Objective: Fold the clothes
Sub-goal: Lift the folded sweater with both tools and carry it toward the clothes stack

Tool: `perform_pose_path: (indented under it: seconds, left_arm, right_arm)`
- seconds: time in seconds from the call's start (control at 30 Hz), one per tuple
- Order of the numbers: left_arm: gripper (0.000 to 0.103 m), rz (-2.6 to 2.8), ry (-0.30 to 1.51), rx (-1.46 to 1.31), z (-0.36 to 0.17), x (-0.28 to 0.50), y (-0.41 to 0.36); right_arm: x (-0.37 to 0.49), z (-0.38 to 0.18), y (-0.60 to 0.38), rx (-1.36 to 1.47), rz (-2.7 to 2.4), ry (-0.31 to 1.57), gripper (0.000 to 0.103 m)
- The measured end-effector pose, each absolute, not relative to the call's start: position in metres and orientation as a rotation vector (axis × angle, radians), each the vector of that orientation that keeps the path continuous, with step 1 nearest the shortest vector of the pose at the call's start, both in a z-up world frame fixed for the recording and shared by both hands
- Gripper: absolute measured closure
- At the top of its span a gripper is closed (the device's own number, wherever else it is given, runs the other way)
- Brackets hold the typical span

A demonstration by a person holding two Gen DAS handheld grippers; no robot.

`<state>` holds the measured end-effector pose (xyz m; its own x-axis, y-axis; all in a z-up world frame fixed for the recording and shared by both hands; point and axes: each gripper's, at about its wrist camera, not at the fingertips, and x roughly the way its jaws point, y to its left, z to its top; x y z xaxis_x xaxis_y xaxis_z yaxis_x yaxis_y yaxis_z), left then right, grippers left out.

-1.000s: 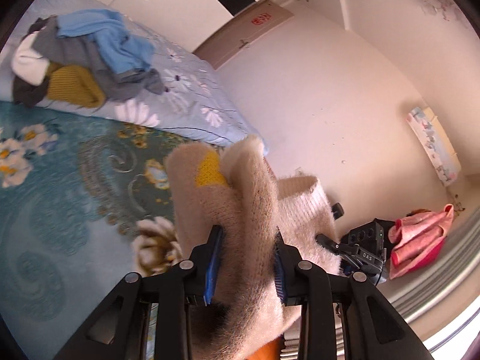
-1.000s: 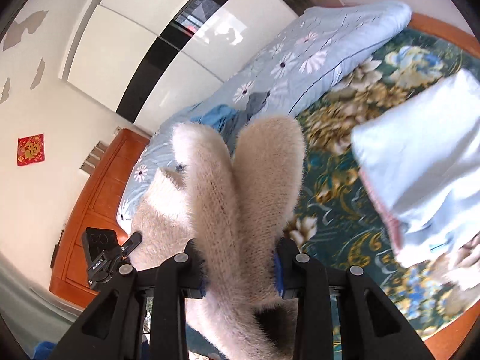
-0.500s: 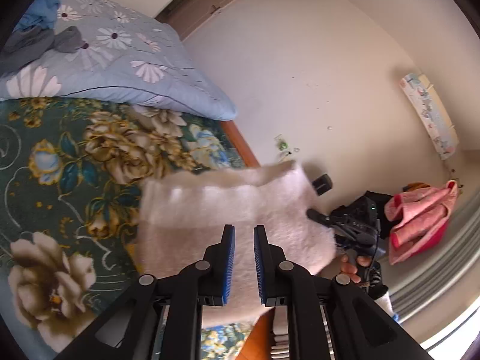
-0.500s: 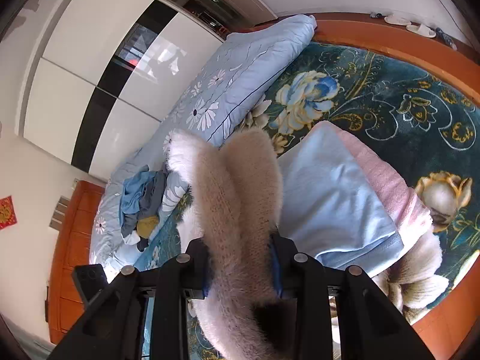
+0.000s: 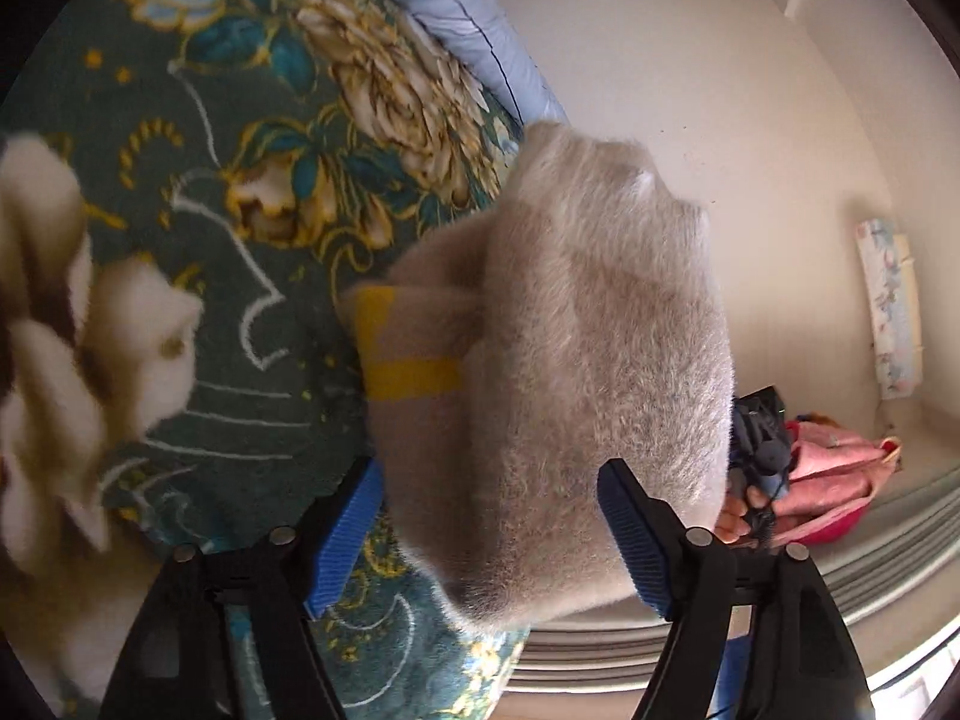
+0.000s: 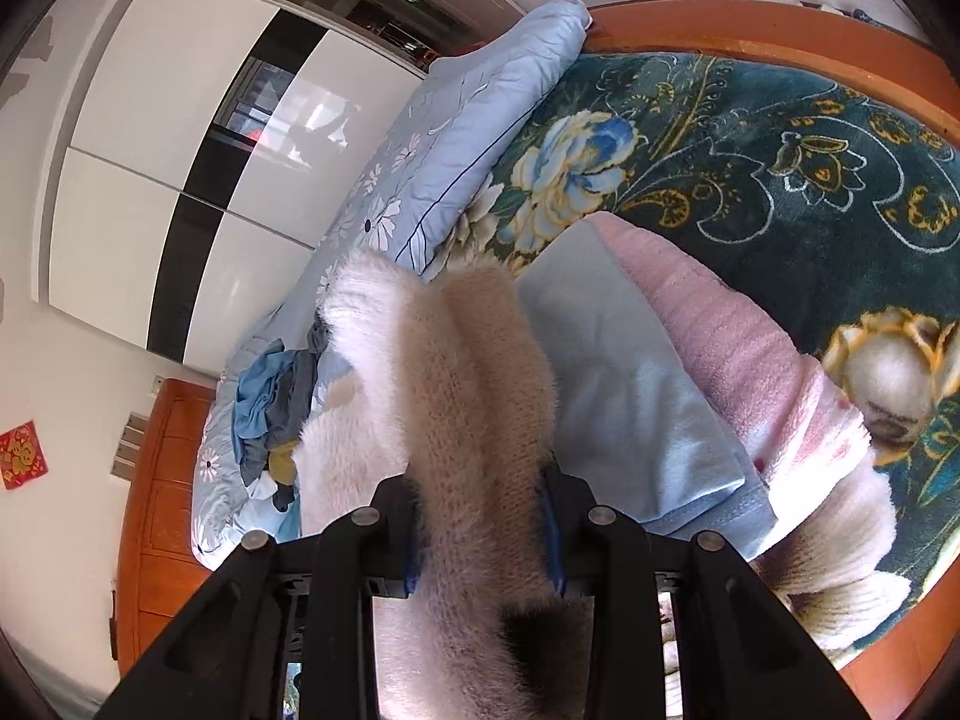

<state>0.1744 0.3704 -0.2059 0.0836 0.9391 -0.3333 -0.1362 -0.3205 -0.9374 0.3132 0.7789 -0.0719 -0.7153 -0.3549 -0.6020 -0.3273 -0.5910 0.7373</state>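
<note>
The right gripper (image 6: 483, 525) is seen clamped on a bunched fold of the fuzzy beige sweater (image 6: 474, 396) at lower centre. The left gripper (image 5: 489, 531) is spread wide, the sweater (image 5: 576, 372) bulging between its blue pads (image 5: 345, 534); whether they touch it cannot be told. A folded light-blue garment (image 6: 630, 396) on a pink towel (image 6: 738, 348) lies right, upon the floral bedspread (image 6: 750, 138).

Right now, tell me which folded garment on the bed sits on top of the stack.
The light blue garment. It lies flat on the pink fleece one, whose edge shows beyond it, right beside the fuzzy beige sweater clamped in the right gripper.
</note>
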Motion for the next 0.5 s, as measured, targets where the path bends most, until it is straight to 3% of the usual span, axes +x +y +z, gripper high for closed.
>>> perform_pose_path:
  seconds: [0.23, 0.3, 0.33, 0.37, 0.5]
  left_arm:
    - [0.019, 1.356, -0.88, -1.349, -0.205, 0.185, 0.384]
    - [0.029, 1.364, -0.884, -1.344, -0.203, 0.187, 0.382]
    - [0.042, 1.379, -0.869, -1.35, -0.201, 0.188, 0.383]
    - [0.048, 1.397, -0.849, -1.358, -0.2, 0.189, 0.383]
    - [0.066, 1.431, -0.859, -1.363, -0.194, 0.198, 0.382]
  right_arm:
    - [0.313, -0.086, 0.785, 1.161, -2.505, -1.473, 0.07]
    - [0.313, -0.08, 0.781, 1.168, -2.52, -1.457, 0.07]
    - [0.314, -0.077, 0.779, 1.173, -2.529, -1.445, 0.07]
    - [0.314, -0.074, 0.776, 1.178, -2.539, -1.433, 0.07]
    - [0.317, -0.053, 0.762, 1.169, -2.604, -1.376, 0.071]
